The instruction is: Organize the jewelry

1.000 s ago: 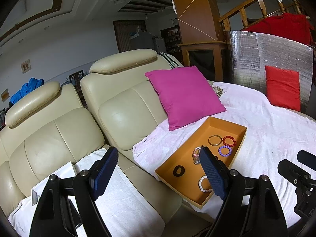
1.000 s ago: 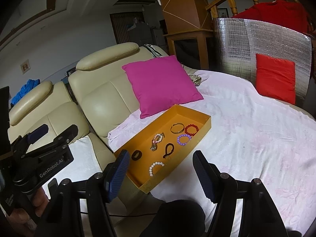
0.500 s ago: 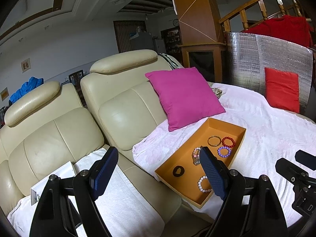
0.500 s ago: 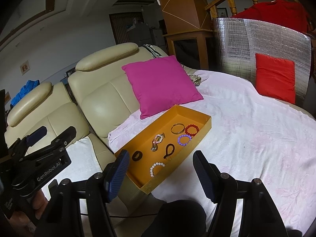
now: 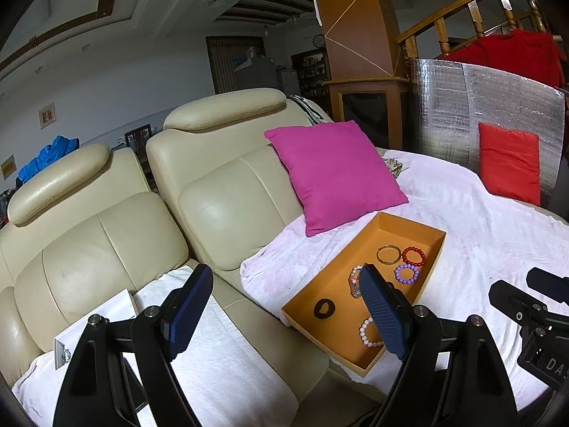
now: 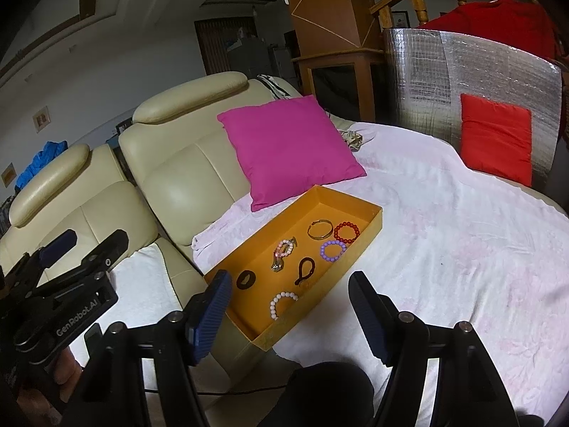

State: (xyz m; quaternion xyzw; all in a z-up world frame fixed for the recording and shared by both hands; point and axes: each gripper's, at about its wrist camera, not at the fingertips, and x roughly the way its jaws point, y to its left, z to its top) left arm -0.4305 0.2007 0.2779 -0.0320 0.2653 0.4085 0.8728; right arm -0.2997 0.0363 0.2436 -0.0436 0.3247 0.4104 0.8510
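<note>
I've got a cream leather sofa (image 6: 177, 185) on the left, and a big surface under a pale pink-white cloth (image 6: 462, 267) on the right; can't tell if it's a bed or a round desk. A magenta cushion (image 6: 288, 146) leans at the sofa end, a red cushion (image 6: 496, 135) against silver foil board at the back.

The task's stuff sits in an orange cardboard tray (image 6: 370, 227), lying on the cloth near the edge nearest me, just in front of the magenta cushion. In it, well apart from each other: a gold bangle (image 6: 319, 229), a red bead bracelet (image 6: 346, 232), a purple bead bracelet (image 6: 333, 250), a pink beaded piece with a metal part (image 6: 282, 253), a dark looped cord (image 6: 306, 270), a dark ring-shaped piece (image 6: 246, 279) and a white bead bracelet (image 6: 281, 304).

My read on handling: all light. The bangle is stiff and probably slick, so pinch across the band. The bead bracelets look floppy and roll on their string, so I'd nip one side of the loop and lift straight. The tray is thin card and likely slides if nudged.

Left tongs (image 5: 284, 309): wide apart, nothing between the pads, touching nothing, hovering over the sofa seat short of the tray. Right tongs (image 6: 288, 316): also released, empty, hanging above the tray's near corner with the white bracelet in line between the pads, no contact.
</note>
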